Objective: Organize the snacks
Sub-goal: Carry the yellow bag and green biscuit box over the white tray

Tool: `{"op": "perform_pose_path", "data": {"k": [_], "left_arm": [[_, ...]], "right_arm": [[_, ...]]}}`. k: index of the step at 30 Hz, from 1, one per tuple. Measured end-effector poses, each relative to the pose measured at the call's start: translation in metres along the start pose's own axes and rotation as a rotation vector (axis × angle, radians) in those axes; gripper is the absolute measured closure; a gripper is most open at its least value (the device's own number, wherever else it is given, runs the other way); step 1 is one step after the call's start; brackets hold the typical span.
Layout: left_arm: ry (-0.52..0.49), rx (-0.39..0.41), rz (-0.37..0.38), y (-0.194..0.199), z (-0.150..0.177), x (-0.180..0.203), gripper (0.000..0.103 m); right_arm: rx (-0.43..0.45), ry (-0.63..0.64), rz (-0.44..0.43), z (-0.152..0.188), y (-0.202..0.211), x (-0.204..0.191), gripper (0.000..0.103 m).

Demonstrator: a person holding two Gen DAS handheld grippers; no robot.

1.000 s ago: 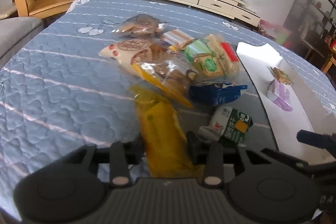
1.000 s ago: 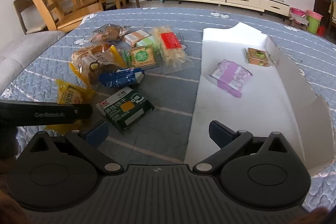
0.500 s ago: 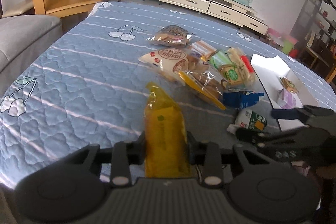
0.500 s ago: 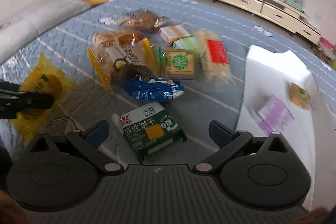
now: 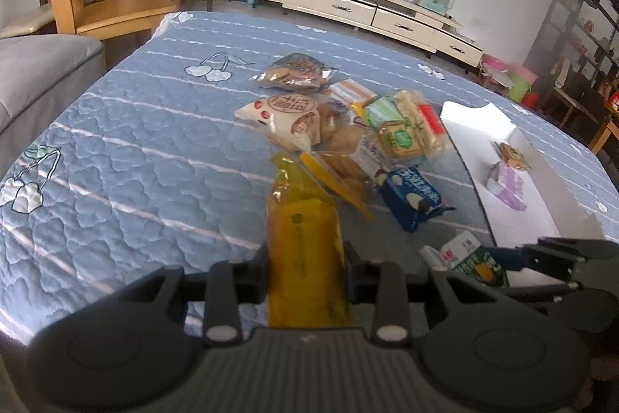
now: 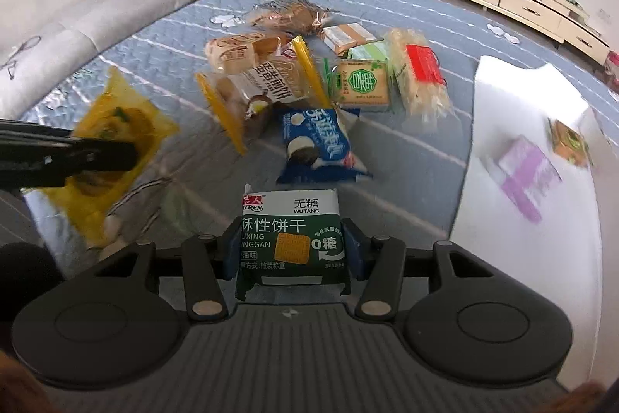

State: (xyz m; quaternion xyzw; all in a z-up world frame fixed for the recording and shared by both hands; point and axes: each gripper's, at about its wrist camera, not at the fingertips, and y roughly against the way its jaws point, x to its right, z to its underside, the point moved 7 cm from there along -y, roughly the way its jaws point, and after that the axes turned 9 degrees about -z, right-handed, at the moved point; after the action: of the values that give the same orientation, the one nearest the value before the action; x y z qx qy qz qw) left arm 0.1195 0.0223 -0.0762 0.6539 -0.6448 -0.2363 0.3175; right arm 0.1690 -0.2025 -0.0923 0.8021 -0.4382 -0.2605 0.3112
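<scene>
The left tool (image 5: 305, 258) is clamped on a yellow snack packet (image 5: 301, 239), its 2 fingers pressing the packet's sides so that it sticks out forward above the blue quilted worktop (image 5: 135, 149). In the right wrist view the same packet (image 6: 116, 126) hangs in that tool off to the left.

The right tool (image 6: 290, 246) has its jaws closing around a green-and-white biscuit pack (image 6: 290, 235), with the blue pads (image 6: 354, 250) against both sides of it.

Just beyond that pack lies a blue cookie packet (image 6: 317, 142). Behind it sits a loose pile of snacks (image 6: 301, 72), touching and overlapping: bread rolls, a yellow-edged wafer bag, a green biscuit packet and a clear packet with a red label.

To the right is a white open box (image 6: 522, 258) holding a purple packet (image 6: 528, 173) and a small brown-and-green packet (image 6: 568, 142), just beside each other.
</scene>
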Motion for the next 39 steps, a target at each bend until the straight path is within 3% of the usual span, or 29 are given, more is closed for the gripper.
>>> {"op": "perform_pose_path", "data": {"k": [19, 28, 39], "left_arm": [[-0.078, 0.095, 0.022, 0.052, 0.004, 0.039, 0.069], [-0.124, 0.081, 0.088, 0.056, 0.000, 0.070, 0.069], [-0.160, 0.089, 0.112, 0.058, -0.011, 0.107, 0.069]], "right_arm": [[0.173, -0.088, 0.142, 0.025, 0.104, 0.005, 0.039], [0.212, -0.168, 0.198, 0.038, 0.134, 0.035, 0.039], [0.252, -0.207, 0.232, 0.040, 0.154, 0.055, 0.039]]}}
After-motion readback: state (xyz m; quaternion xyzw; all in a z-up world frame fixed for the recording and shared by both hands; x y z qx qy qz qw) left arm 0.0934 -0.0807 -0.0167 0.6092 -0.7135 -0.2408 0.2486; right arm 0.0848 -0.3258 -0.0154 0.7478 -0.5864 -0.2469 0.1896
